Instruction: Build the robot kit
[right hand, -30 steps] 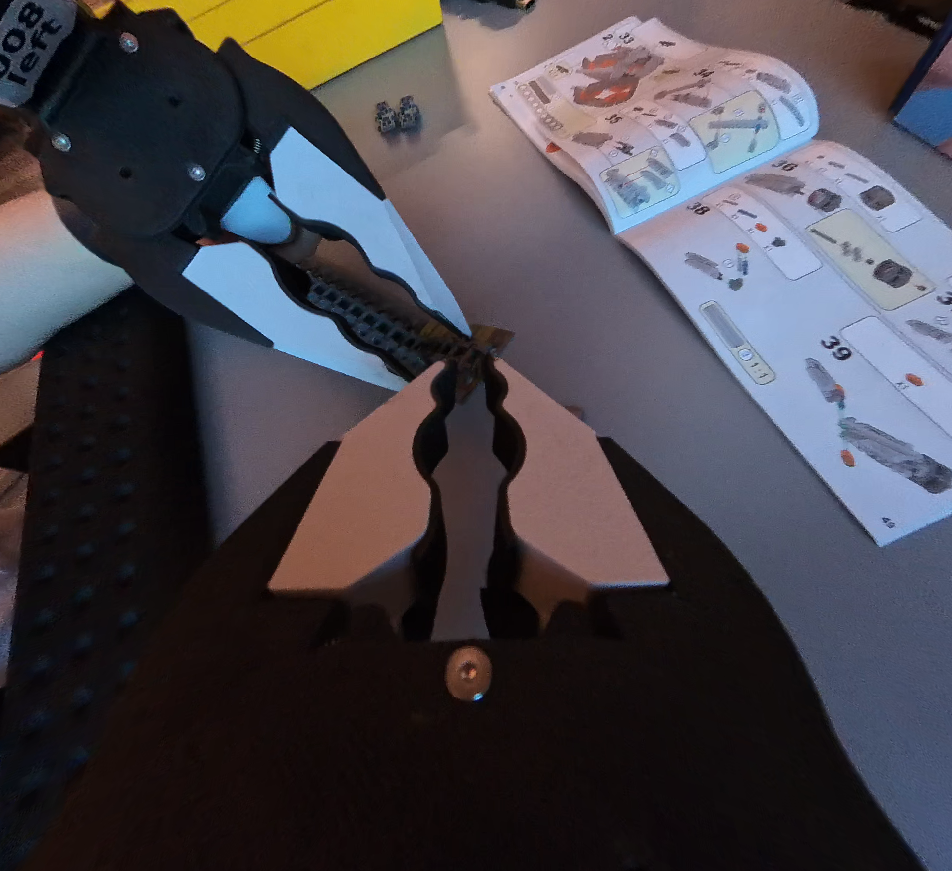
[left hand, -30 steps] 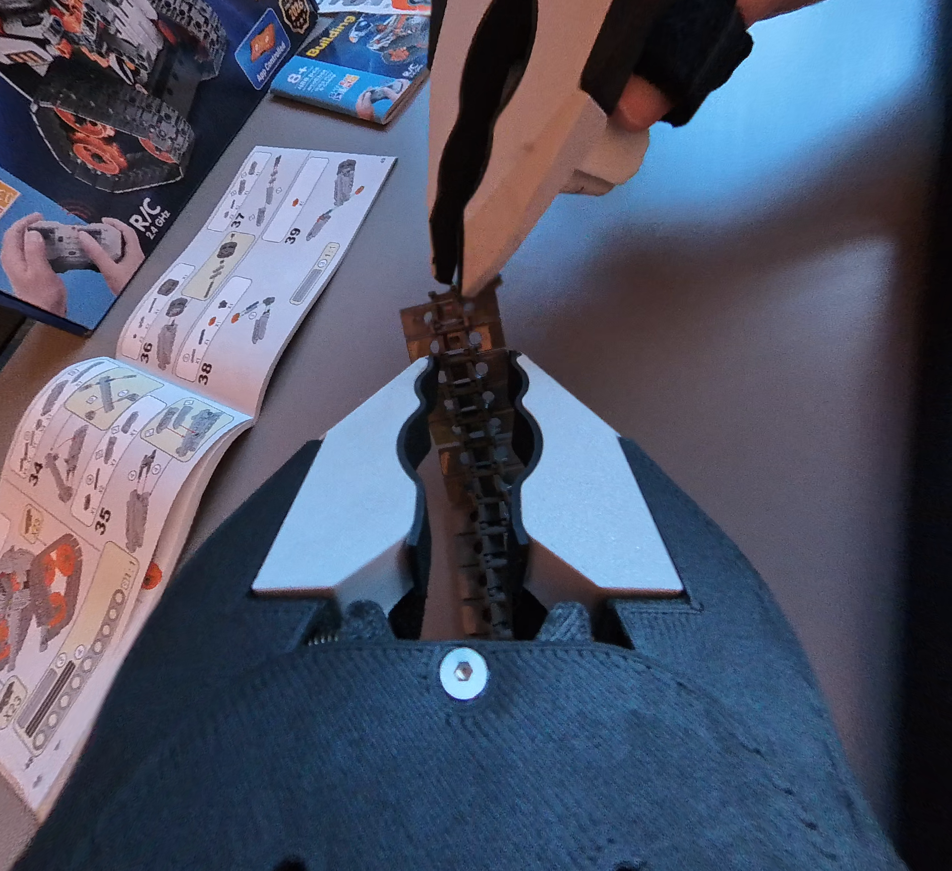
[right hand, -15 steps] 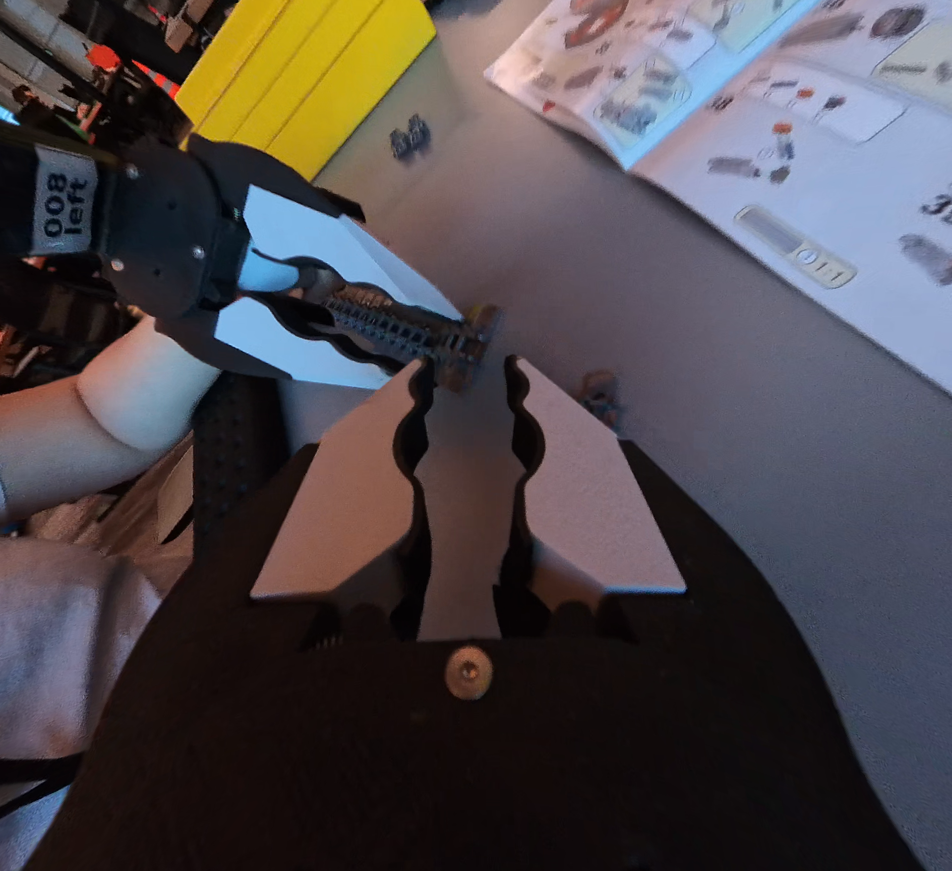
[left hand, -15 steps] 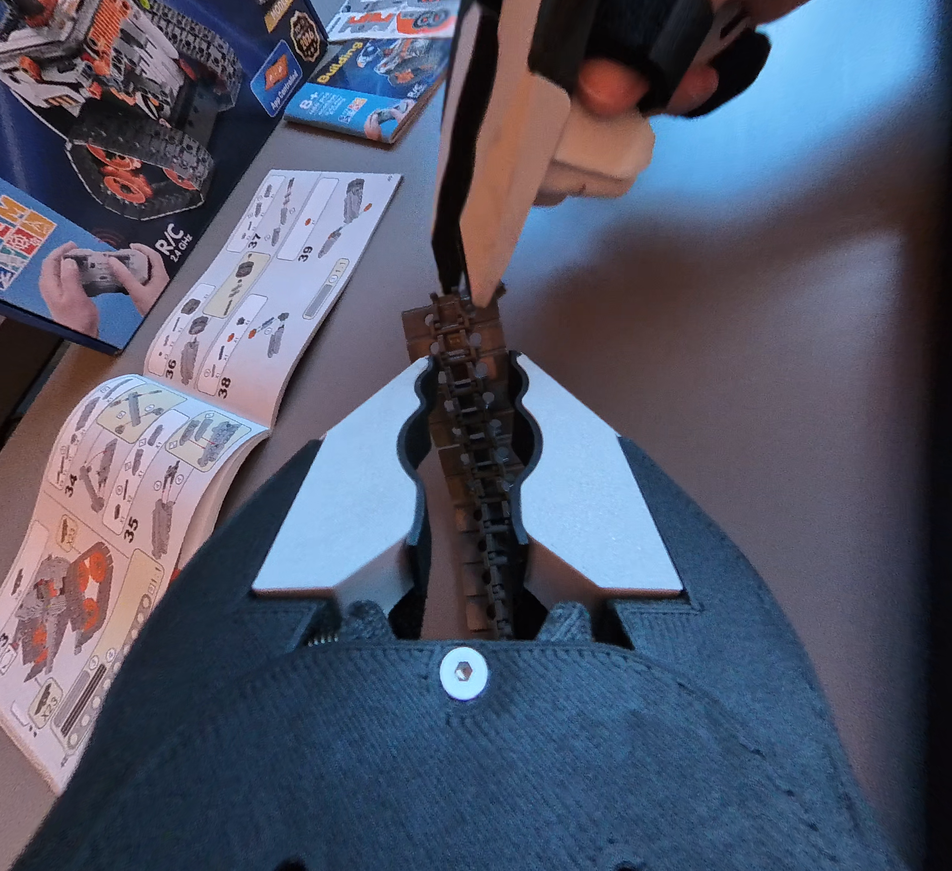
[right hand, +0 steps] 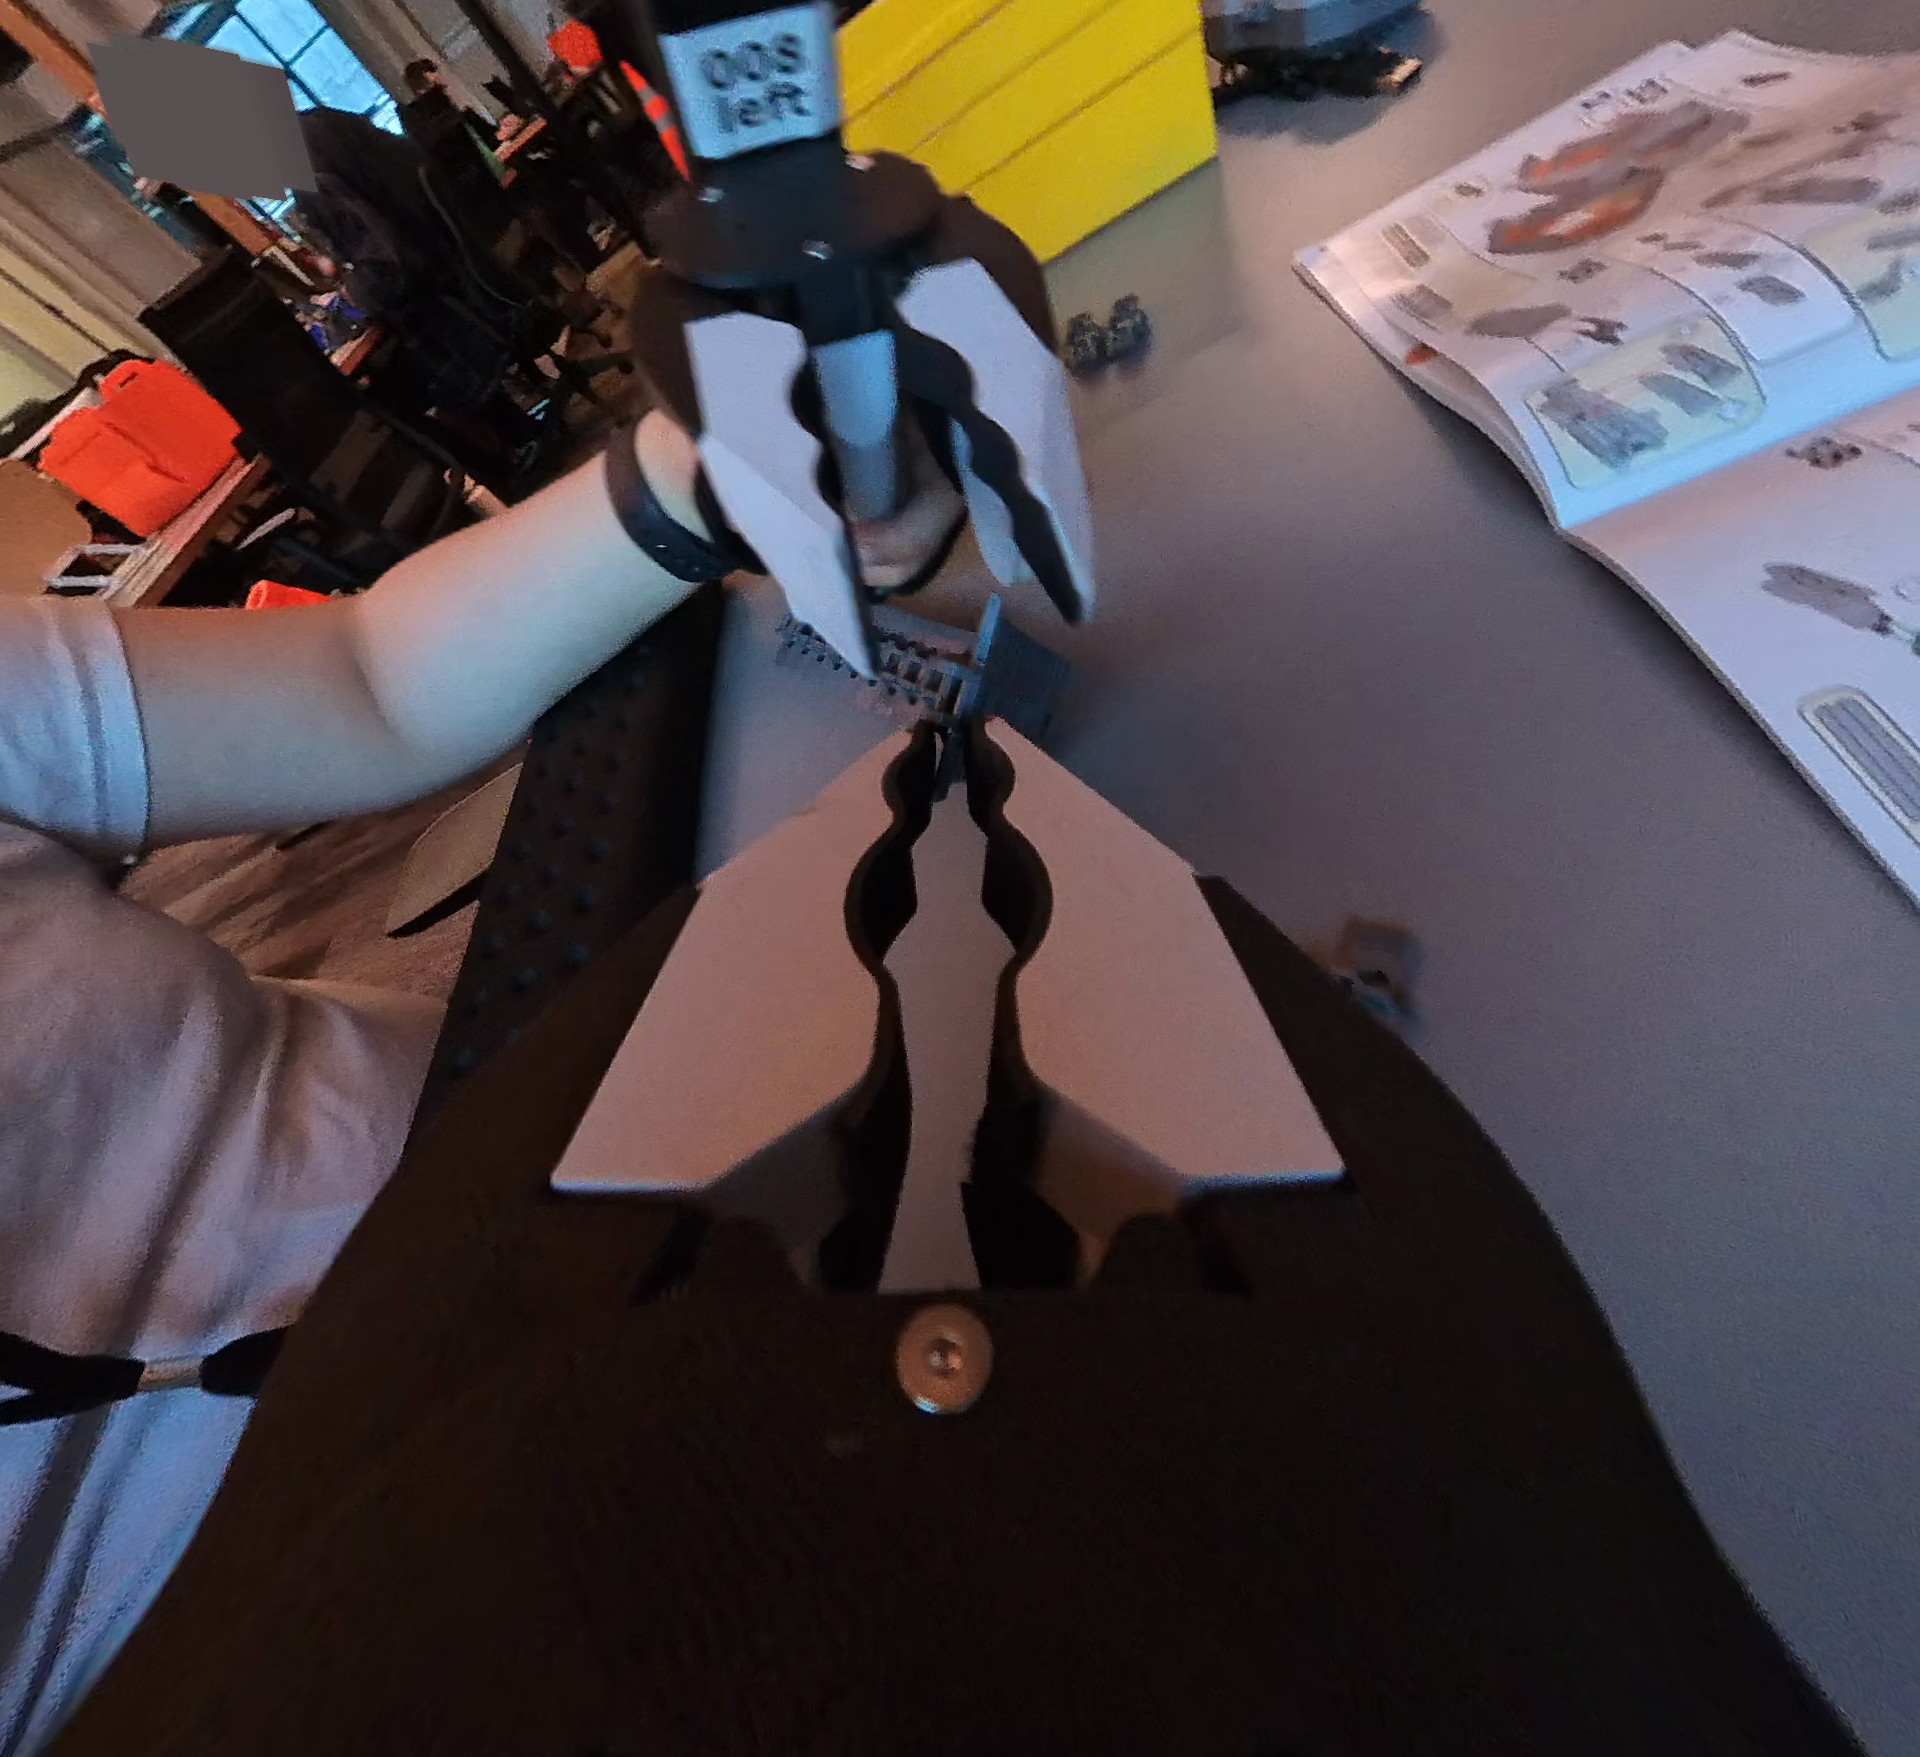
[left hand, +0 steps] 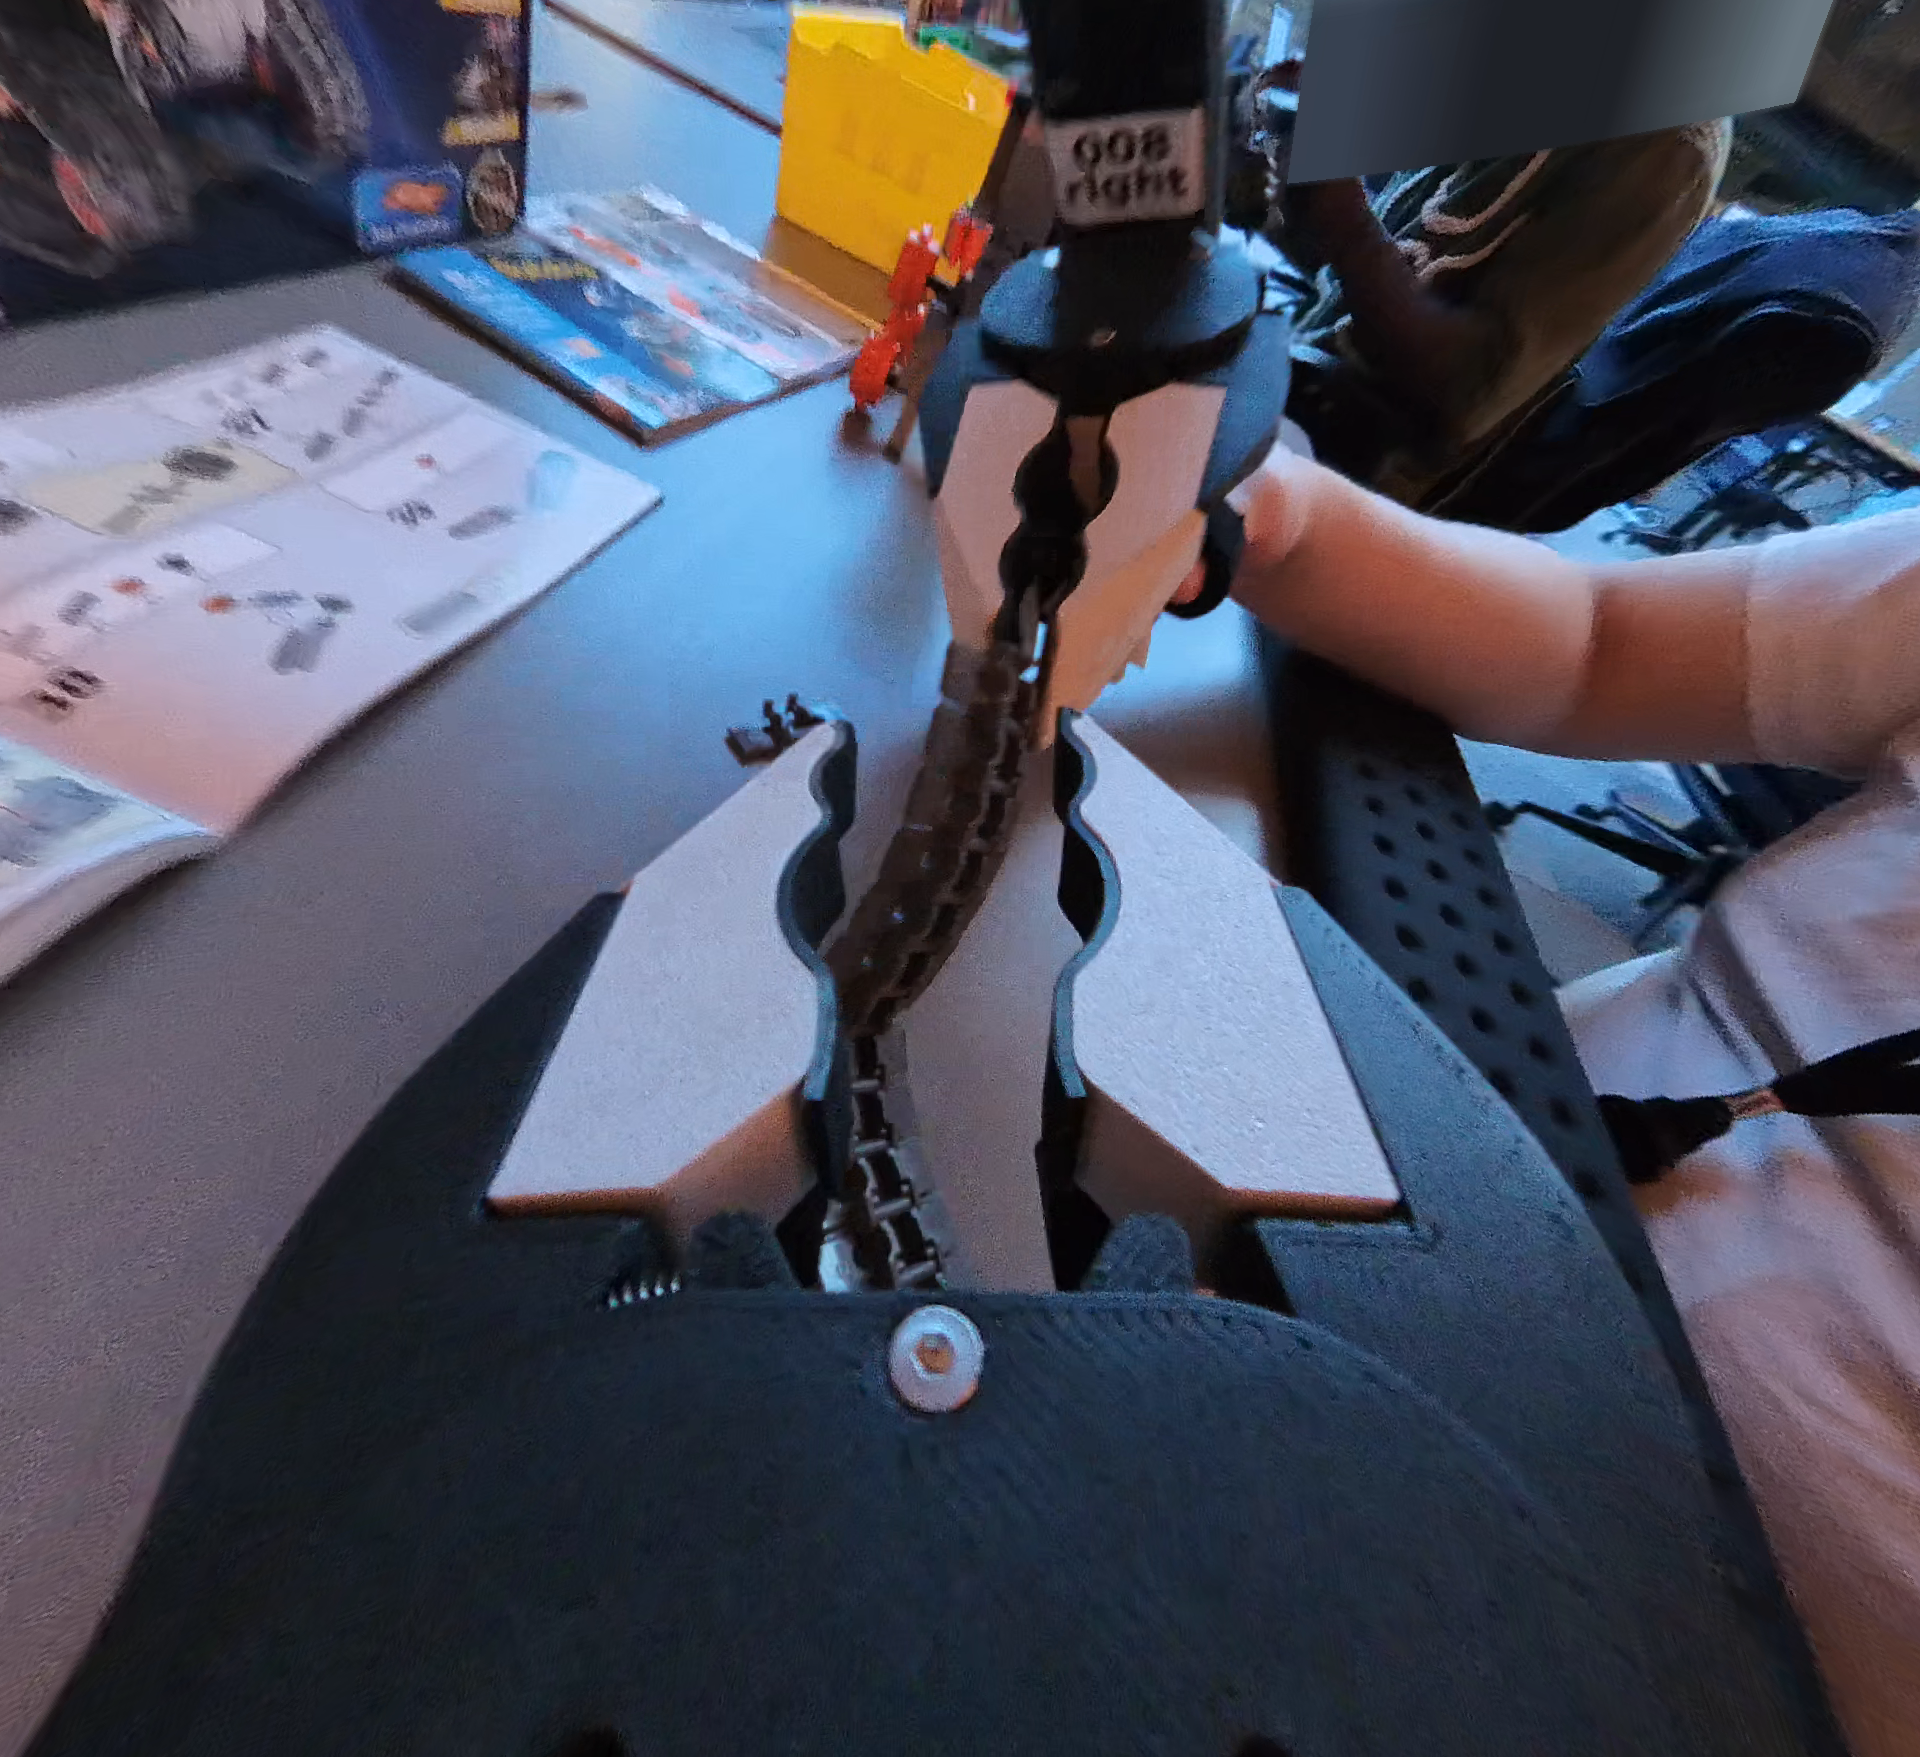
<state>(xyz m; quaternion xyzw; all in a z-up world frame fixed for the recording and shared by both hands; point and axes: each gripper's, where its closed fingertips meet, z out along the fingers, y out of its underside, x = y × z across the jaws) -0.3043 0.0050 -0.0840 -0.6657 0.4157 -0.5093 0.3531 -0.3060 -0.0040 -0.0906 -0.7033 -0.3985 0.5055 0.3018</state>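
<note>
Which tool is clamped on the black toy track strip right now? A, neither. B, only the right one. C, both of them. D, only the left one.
B: the right tool pinches the end of the track strip with its tips together, while the left tool stands open with the strip lying loose between its fingers.

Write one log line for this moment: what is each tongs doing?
left tongs: open around black track chain | right tongs: shut on chain's far end | booklet: open on table

Track strip (left hand: 940, 860) between grippers — booklet (left hand: 260, 554) left
</note>
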